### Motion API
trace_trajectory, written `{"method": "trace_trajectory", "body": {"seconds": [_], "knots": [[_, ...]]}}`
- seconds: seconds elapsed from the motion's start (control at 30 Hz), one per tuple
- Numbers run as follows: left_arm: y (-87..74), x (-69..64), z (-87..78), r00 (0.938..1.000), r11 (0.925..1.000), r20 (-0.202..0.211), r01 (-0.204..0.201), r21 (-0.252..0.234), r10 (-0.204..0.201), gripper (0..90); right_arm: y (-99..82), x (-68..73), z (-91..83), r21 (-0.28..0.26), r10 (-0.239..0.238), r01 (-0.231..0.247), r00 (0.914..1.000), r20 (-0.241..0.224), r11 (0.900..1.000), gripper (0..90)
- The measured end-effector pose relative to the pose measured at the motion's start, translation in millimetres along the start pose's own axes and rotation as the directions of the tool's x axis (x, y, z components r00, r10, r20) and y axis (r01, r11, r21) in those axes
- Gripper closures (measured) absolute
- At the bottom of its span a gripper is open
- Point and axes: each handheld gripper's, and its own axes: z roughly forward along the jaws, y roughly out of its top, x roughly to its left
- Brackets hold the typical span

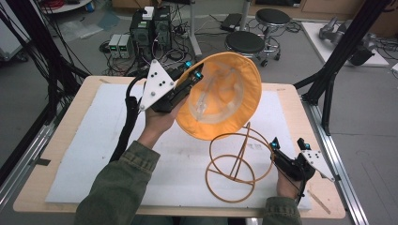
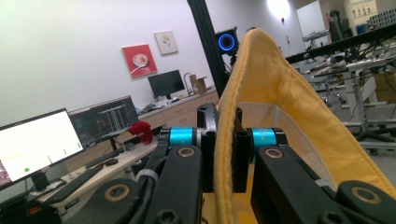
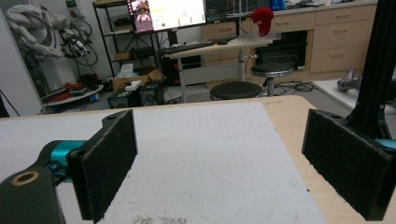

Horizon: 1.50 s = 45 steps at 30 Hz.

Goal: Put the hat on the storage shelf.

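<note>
Your left gripper (image 1: 196,75) is clamped on the hat (image 1: 220,96) brim, holding it in the air above the stand (image 1: 237,161). Centre the crown over the stand's top ring before lowering; your right gripper (image 1: 288,145) waits with jaws apart beside it.

a robotics lab is indicated: a foam-covered table (image 1: 94,140) is framed by black aluminium struts (image 1: 342,51), computer towers (image 1: 150,28) and tangled cables are set on the floor, lit monitors (image 2: 37,144) are lined along a bench, and round stools (image 1: 245,43) are parked nearby.
</note>
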Motion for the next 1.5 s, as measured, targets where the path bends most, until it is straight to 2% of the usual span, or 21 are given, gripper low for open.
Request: {"method": "trace_trajectory", "body": {"seconds": [0.17, 0.3, 0.4, 0.5, 0.57, 0.67, 0.73, 0.8, 0.83, 1.0, 1.03, 1.07, 1.13, 1.2, 1.23, 1.27, 1.3, 1.33, 1.37, 1.4, 1.5], "knots": [[7.0, -6.0, -0.9, 1.0, 0.9999, 0.009, 0.0, -0.016, 0.0, 86.5, -0.2, 1.3, 0.4, 0.0, 0.007, -0.007, 1.0, -0.002, 1.0, 9.0], [14.5, -16.4, -0.4, 0.9996, 0.9993, 0.026, -0.005, -0.036, 0.006, 86.5, -0.4, 1.4, 0.6, -0.001, -0.001, 0.001, 1.0, -0.003, 1.0, 9.0], [21.1, -28.0, 0.2, 0.9979, 0.9979, 0.065, -0.001, -0.064, 0.005, 86.4, -0.3, 1.4, 0.6, 0.001, 0.003, -0.003, 1.0, -0.003, 1.0, 9.0], [25.8, -40.8, 0.8, 0.9933, 0.9962, 0.116, 0.006, -0.087, 0.004, 86.4, -0.2, 1.3, 0.6, 0.003, 0.006, -0.006, 1.0, -0.002, 1.0, 9.0], [28.5, -52.8, 2.1, 0.9859, 0.9952, 0.166, 0.002, -0.098, 0.015, 86.4, -0.2, 1.2, 0.6, 0.002, 0.007, -0.007, 1.0, -0.003, 1.0, 9.0], [31.5, -68.7, 3.9, 0.9706, 0.9942, 0.239, -0.003, -0.107, 0.028, 86.4, -0.3, 1.1, 0.7, -0.001, 0.008, -0.008, 1.0, -0.004, 1.0, 9.0], [33.1, -77.8, 4.2, 0.9567, 0.9931, 0.289, 0.001, -0.118, 0.033, 86.3, -0.2, 0.4, 0.6, -0.004, 0.004, -0.004, 1.0, -0.002, 1.0, 9.0], [34.0, -83.7, 4.2, 0.9403, 0.9916, 0.339, 0.019, -0.128, 0.025, 86.3, -0.2, 0.1, 0.7, -0.001, 0.006, -0.006, 1.0, -0.001, 1.0, 9.0], [34.3, -87.4, 4.4, 0.9286, 0.9906, 0.37, 0.031, -0.133, 0.021, 86.3, -0.2, 0.1, 0.7, -0.001, 0.006, -0.006, 1.0, -0.001, 1.0, 9.0], [33.2, -95.0, 5.6, 0.8906, 0.9879, 0.455, 0.076, -0.135, -0.007, 86.3, -0.2, -0.1, 0.8, 0.0, 0.005, -0.005, 1.0, -0.003, 1.0, 9.0], [32.4, -96.0, 5.9, 0.8786, 0.9868, 0.477, 0.094, -0.131, -0.02, 86.3, -0.2, -0.2, 0.8, -0.003, 0.005, -0.005, 1.0, -0.002, 1.0, 9.0], [32.4, -96.0, 5.9, 0.8786, 0.9868, 0.477, 0.094, -0.131, -0.02, 86.3, -0.2, -0.2, 0.8, -0.003, 0.005, -0.005, 1.0, -0.002, 1.0, 9.0], [31.3, -96.3, 5.5, 0.8615, 0.9851, 0.506, 0.119, -0.124, -0.04, 86.3, -0.2, 0.3, 0.6, 0.003, 0.013, -0.013, 0.9999, -0.003, 0.9999, 9.0], [29.8, -97.1, 4.5, 0.8509, 0.9841, 0.523, 0.132, -0.119, -0.051, 86.3, -0.3, -0.2, 1.0, -0.002, 0.003, -0.003, 1.0, -0.003, 1.0, 9.0], [29.0, -97.7, 3.9, 0.8484, 0.9844, 0.527, 0.132, -0.116, -0.052, 86.3, -0.3, -0.2, 1.0, -0.002, 0.003, -0.003, 1.0, -0.003, 1.0, 9.0], [26.9, -98.4, 3.6, 0.8357, 0.9837, 0.546, 0.144, -0.108, -0.062, 86.3, -0.3, -0.2, 1.0, 0.0, 0.002, -0.002, 1.0, -0.003, 1.0, 9.0], [26.9, -98.4, 3.6, 0.8357, 0.9837, 0.546, 0.144, -0.108, -0.062, 86.3, -0.3, -0.2, 1.0, 0.0, 0.002, -0.002, 1.0, -0.003, 1.0, 9.0], [24.9, -98.9, 3.9, 0.8201, 0.9839, 0.568, 0.151, -0.095, -0.071, 86.3, -0.3, -0.1, 1.2, -0.002, 0.003, -0.003, 1.0, -0.004, 1.0, 9.0], [23.9, -99.8, 4.0, 0.8125, 0.9844, 0.578, 0.153, -0.088, -0.074, 86.3, -0.3, -0.1, 1.2, -0.002, 0.003, -0.003, 1.0, -0.004, 1.0, 9.0], [22.7, -101.2, 4.0, 0.8003, 0.9852, 0.595, 0.153, -0.078, -0.077, 86.3, -0.4, -0.1, 1.3, -0.004, 0.004, -0.004, 1.0, -0.004, 1.0, 9.0], [20.1, -106.9, 1.6, 0.7798, 0.9891, 0.624, 0.127, -0.075, -0.053, 86.3, -0.3, -0.4, 1.2, -0.004, 0.005, -0.005, 1.0, -0.005, 1.0, 9.0]]}}
